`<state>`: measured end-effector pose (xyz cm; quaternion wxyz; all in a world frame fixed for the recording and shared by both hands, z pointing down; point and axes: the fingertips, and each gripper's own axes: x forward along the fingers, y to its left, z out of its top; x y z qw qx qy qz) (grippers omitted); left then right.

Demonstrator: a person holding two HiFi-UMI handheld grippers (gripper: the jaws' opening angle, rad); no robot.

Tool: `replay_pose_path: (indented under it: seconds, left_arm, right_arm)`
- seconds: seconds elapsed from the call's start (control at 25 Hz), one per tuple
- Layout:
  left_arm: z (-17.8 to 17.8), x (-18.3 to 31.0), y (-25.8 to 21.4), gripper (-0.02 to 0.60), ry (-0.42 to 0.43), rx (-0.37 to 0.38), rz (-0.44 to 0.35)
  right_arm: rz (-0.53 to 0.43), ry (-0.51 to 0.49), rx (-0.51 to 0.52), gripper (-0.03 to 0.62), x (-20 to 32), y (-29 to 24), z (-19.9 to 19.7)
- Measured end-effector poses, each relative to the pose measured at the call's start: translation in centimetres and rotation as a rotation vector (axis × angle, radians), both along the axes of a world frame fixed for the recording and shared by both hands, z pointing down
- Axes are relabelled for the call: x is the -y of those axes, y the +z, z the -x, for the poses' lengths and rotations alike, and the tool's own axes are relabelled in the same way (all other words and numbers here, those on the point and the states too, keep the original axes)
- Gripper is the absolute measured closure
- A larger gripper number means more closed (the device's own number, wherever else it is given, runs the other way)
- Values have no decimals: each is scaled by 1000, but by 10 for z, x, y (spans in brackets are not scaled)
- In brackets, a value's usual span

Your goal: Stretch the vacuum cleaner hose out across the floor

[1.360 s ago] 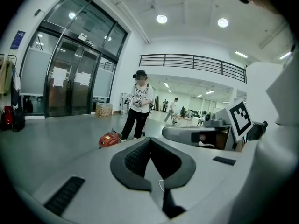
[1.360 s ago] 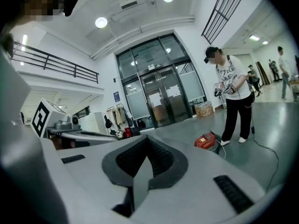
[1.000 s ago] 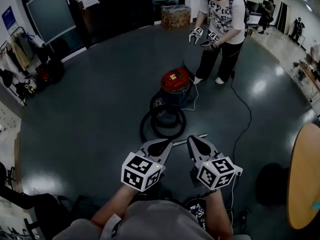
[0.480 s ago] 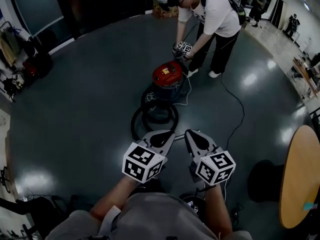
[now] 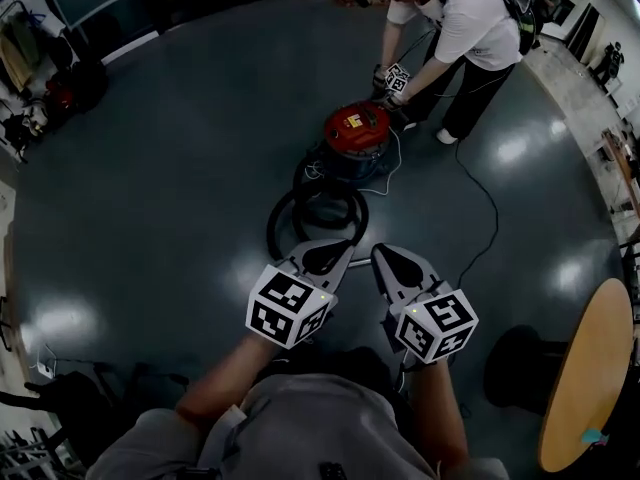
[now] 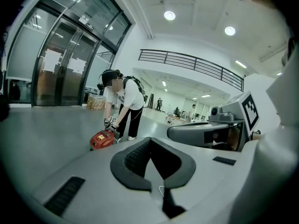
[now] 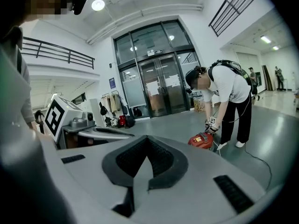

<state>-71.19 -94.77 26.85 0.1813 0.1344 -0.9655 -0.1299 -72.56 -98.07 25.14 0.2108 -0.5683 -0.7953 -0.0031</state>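
Left claw (image 5: 338, 250) closed, hose (image 5: 277, 220) coiled just ahead

Coiled hose (image 5: 298, 203) ahead, vacuum cleaner (image 5: 356, 133) and person (image 5: 470, 38) beyond, open floor (image 5: 160, 188) left

A dark, glossy grey floor (image 5: 150, 198) is spread across the whole head view, and pale glare spots (image 5: 520, 150) are mirrored on it at 2 and 8 o'clock. A round wooden table (image 5: 592, 368) is cut off by the frame edge at 4 o'clock. Hanging clothes and bags (image 5: 25, 58) are bunched along the room's edge at 10 o'clock. In the right gripper view, tall glass doors (image 7: 159, 90) in dark frames are set between white walls (image 7: 105, 59). In the left gripper view, a railed balcony (image 6: 191, 62) is seen under round ceiling lights (image 6: 169, 15).
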Motion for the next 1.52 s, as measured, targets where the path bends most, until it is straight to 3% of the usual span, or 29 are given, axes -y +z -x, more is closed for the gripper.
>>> replay_pose_path:
  seconds: [0.16, 0.48, 0.72, 0.96, 1.16, 1.32, 1.52]
  left_arm:
    - [6, -20, 10, 575, -33, 2, -8]
    - [45, -6, 13, 575, -134, 1, 74]
    - [51, -10, 57, 575, -223, -84, 140]
    - [58, -18, 150, 575, -288, -186, 138]
    - [43, -33, 251, 575, -369, -295, 79]
    - [25, -47, 338, 575, -406, -351, 39]
    - [3, -63, 464, 575, -393, -404, 22]
  right_arm:
    - [-21, -28, 28, 589, -13, 10, 10]
    - [-64, -171, 80, 589, 3, 23, 47]
    - [-26, -419, 49, 589, 20, 52, 46]
    - [-190, -576, 41, 589, 20, 150, 56]
    - [-295, -664, 5, 589, 7, 247, 53]
    - [-371, -703, -59, 588, -4, 346, 41]
    - [-478, -701, -51, 588, -18, 486, 39]
